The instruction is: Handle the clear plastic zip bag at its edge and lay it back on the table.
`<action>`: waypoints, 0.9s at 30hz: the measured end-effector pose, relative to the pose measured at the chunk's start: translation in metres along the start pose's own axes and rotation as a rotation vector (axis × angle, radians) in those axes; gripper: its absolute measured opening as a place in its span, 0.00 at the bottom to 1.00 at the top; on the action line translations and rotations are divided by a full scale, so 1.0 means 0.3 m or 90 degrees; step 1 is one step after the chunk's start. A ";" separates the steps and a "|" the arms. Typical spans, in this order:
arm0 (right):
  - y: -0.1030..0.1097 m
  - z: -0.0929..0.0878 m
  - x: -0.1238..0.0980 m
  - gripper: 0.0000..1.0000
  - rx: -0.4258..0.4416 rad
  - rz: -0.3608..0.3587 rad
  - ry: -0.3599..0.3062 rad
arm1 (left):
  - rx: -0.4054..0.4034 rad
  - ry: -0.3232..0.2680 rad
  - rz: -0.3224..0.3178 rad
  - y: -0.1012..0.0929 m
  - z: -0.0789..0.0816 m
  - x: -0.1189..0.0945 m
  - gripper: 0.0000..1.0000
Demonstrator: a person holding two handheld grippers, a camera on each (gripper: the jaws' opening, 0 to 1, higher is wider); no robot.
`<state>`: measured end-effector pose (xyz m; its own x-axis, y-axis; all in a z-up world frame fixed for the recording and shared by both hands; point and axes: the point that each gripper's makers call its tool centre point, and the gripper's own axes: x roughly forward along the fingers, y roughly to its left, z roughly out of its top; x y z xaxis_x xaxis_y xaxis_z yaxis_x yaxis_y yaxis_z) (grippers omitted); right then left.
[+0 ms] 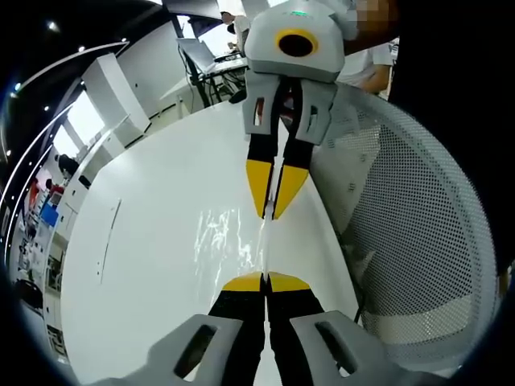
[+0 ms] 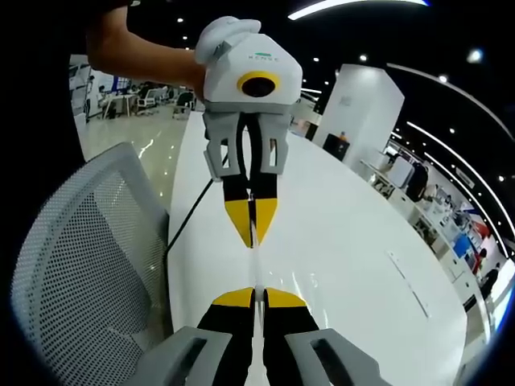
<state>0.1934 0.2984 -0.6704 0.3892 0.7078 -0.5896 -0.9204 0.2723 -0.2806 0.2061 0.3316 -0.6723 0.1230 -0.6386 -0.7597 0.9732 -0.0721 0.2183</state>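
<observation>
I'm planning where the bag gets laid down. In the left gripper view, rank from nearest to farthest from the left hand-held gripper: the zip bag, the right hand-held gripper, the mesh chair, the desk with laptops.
1. Zip bag: pinched at the left hand-held gripper, stretched ahead.
2. Mesh chair: right side, beside the white table.
3. Right hand-held gripper: opposite, pinching the bag's far edge; close to call with the chair.
4. Desk with laptops: background, top.

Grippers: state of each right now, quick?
Left gripper: closed on the zip bag edge.
Right gripper: closed on the bag's opposite edge, held stretched above the table.
</observation>
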 end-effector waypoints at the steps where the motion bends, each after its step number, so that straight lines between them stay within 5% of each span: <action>1: -0.001 0.000 0.000 0.00 0.000 -0.001 0.000 | 0.000 0.000 0.000 -0.001 0.000 0.000 0.00; 27: -0.003 -0.004 -0.008 0.00 0.006 -0.006 0.000 | -0.001 -0.004 0.002 -0.001 0.002 -0.007 0.00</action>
<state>0.1932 0.2957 -0.6695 0.3973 0.7052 -0.5872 -0.9172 0.2850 -0.2784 0.2053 0.3325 -0.6705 0.1251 -0.6431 -0.7555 0.9732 -0.0685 0.2195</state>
